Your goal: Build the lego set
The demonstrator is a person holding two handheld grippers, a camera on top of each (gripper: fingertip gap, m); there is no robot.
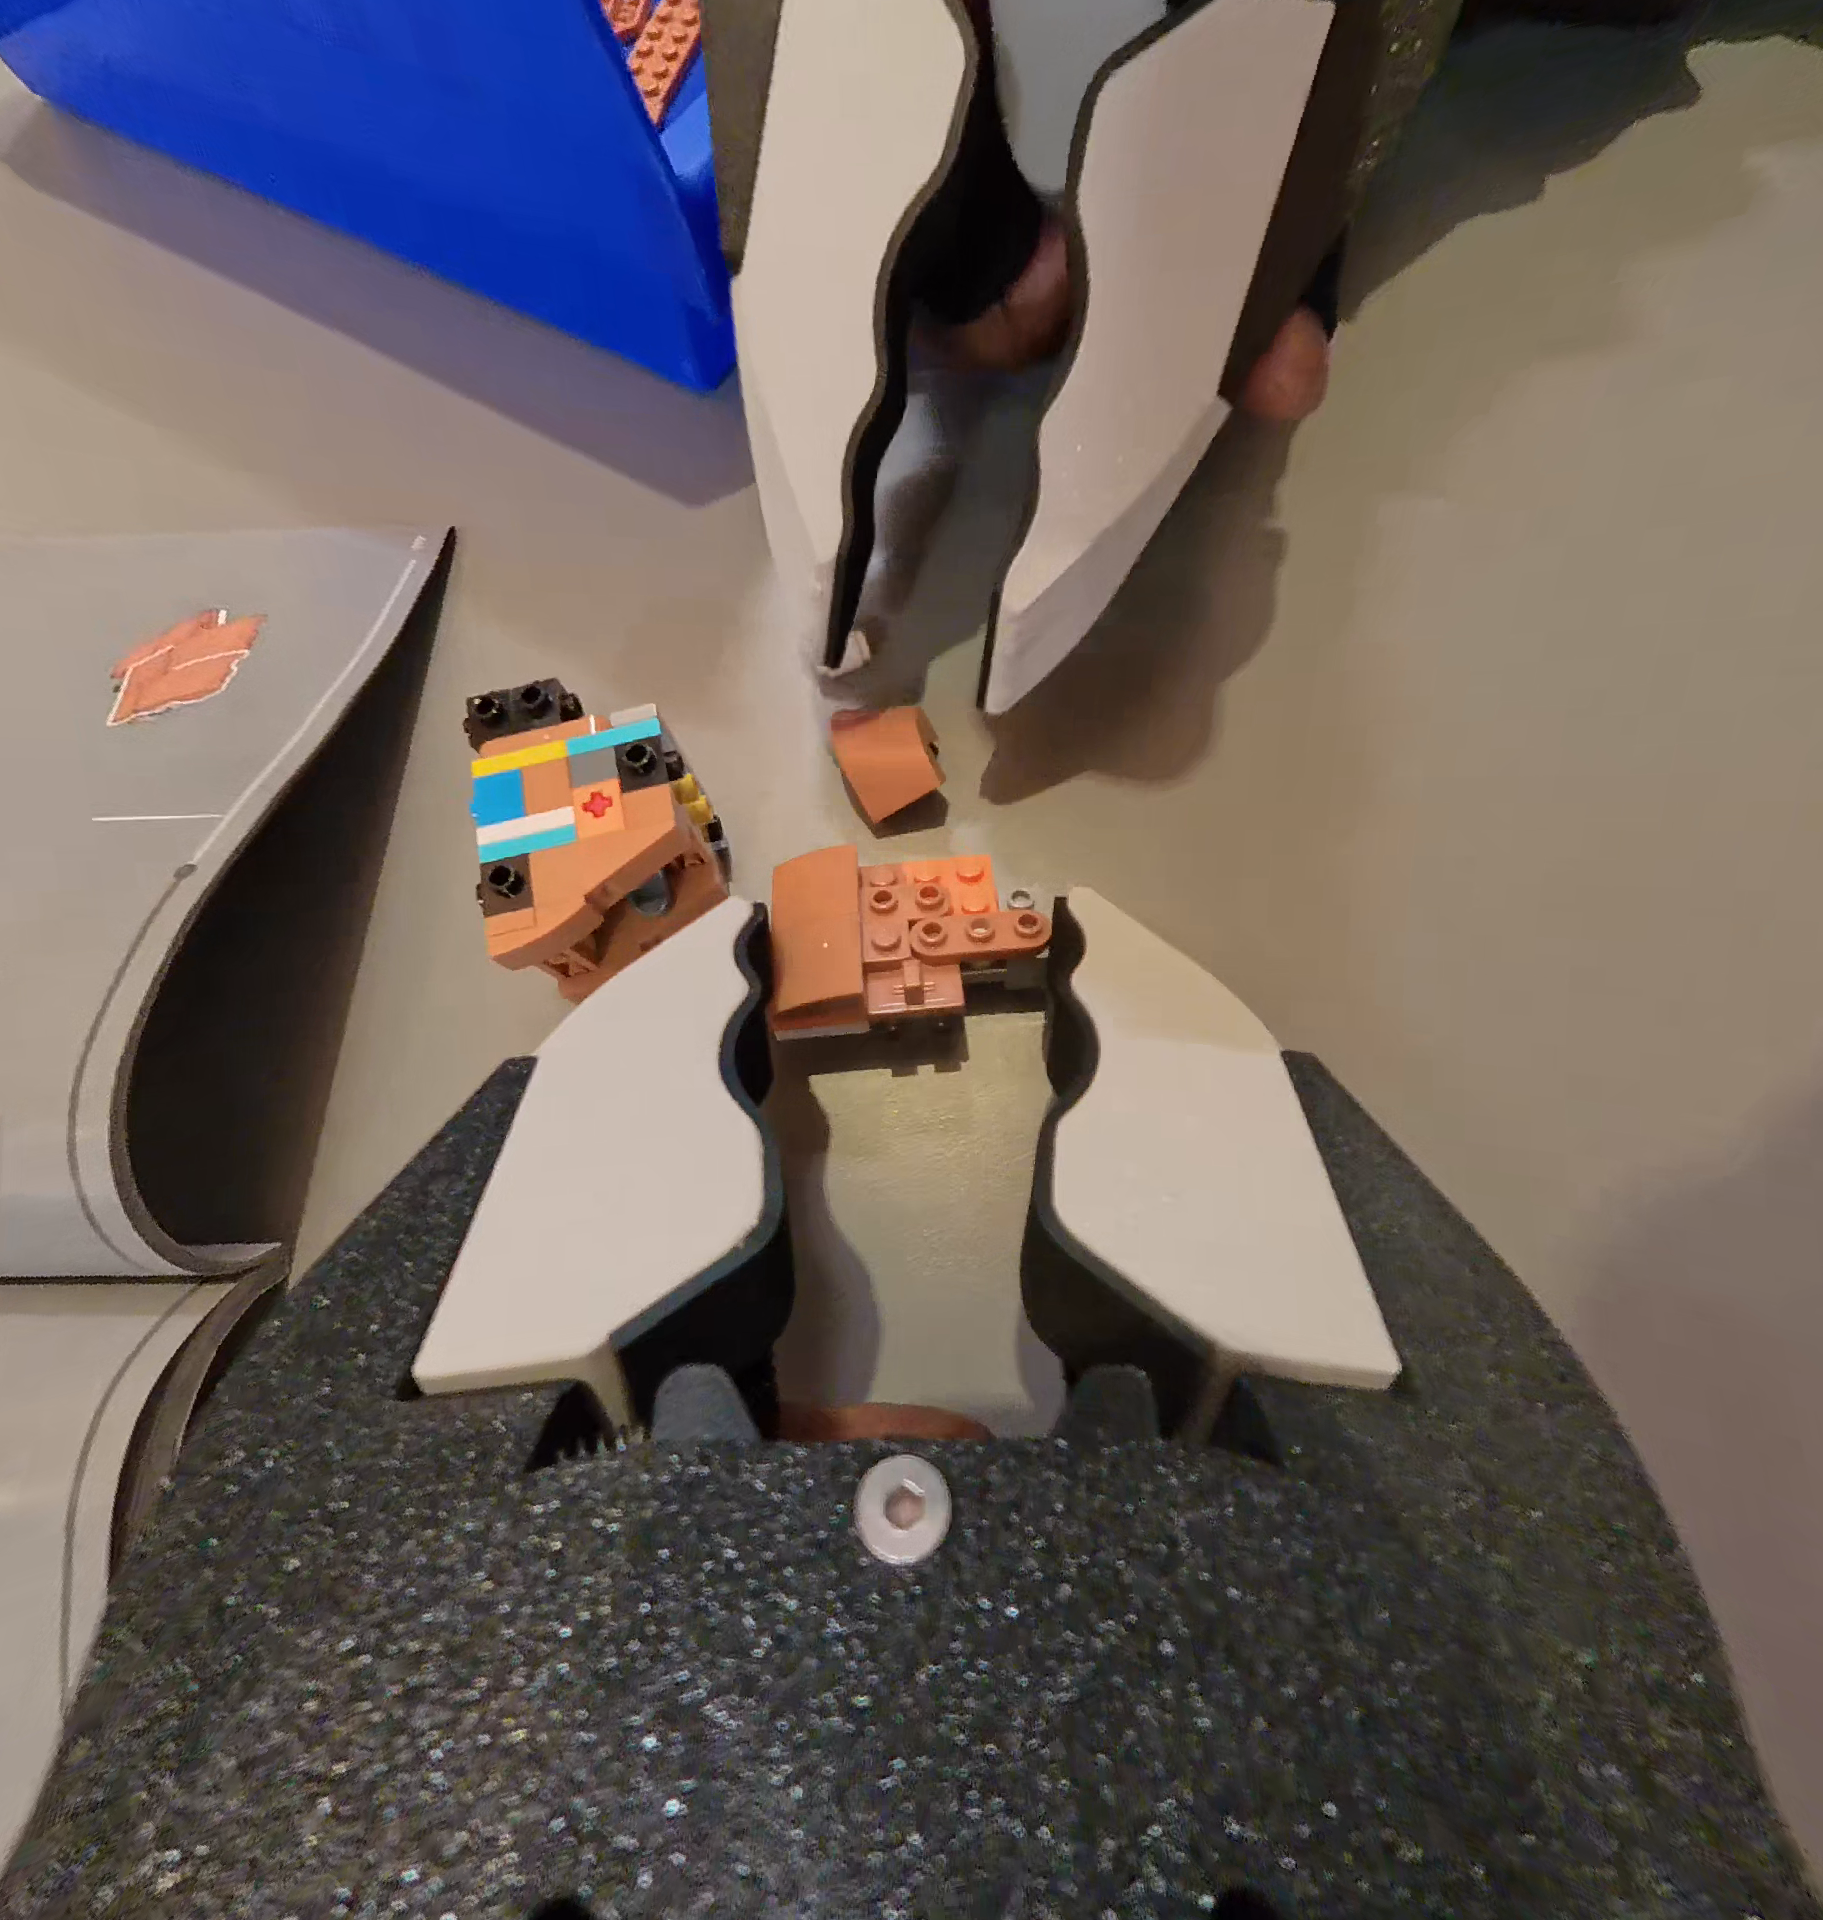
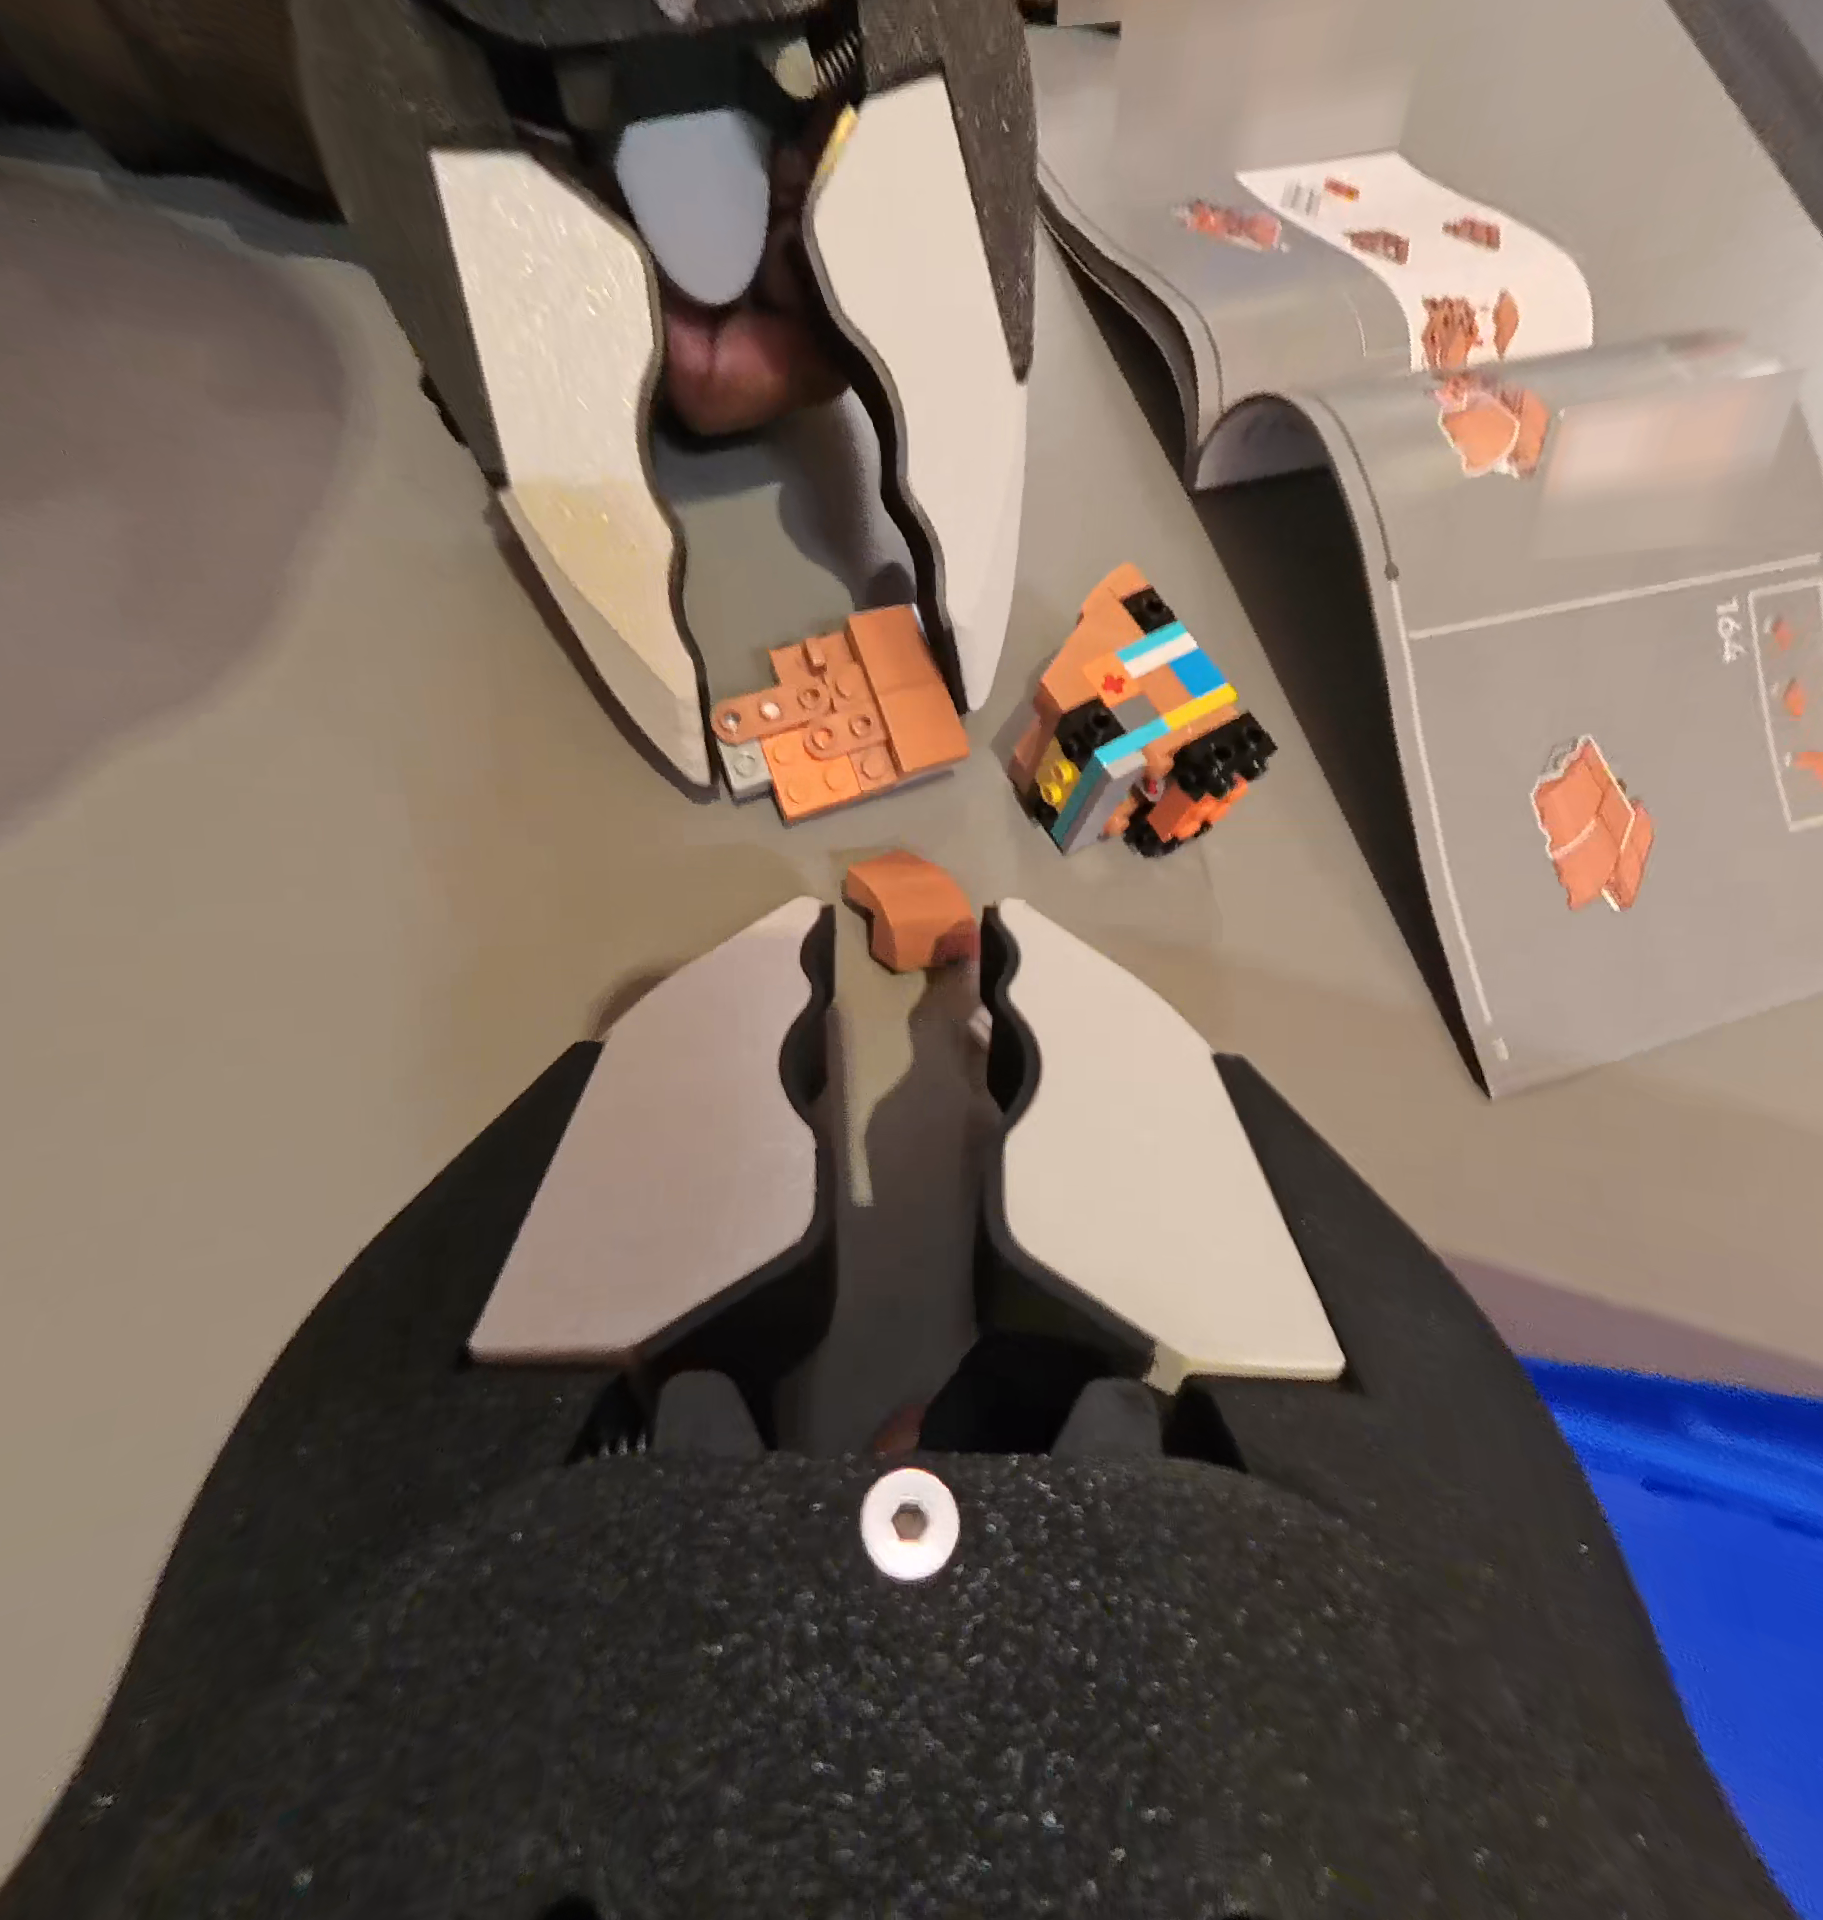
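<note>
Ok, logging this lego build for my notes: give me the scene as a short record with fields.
left gripper: open, fingers either side of the flat brown sub-assembly
right gripper: open, tips at the loose brown curved brick
lying apart: multicoloured lego model
reference: open instruction booklet
parts store: blue bin
surface: grey table
</note>
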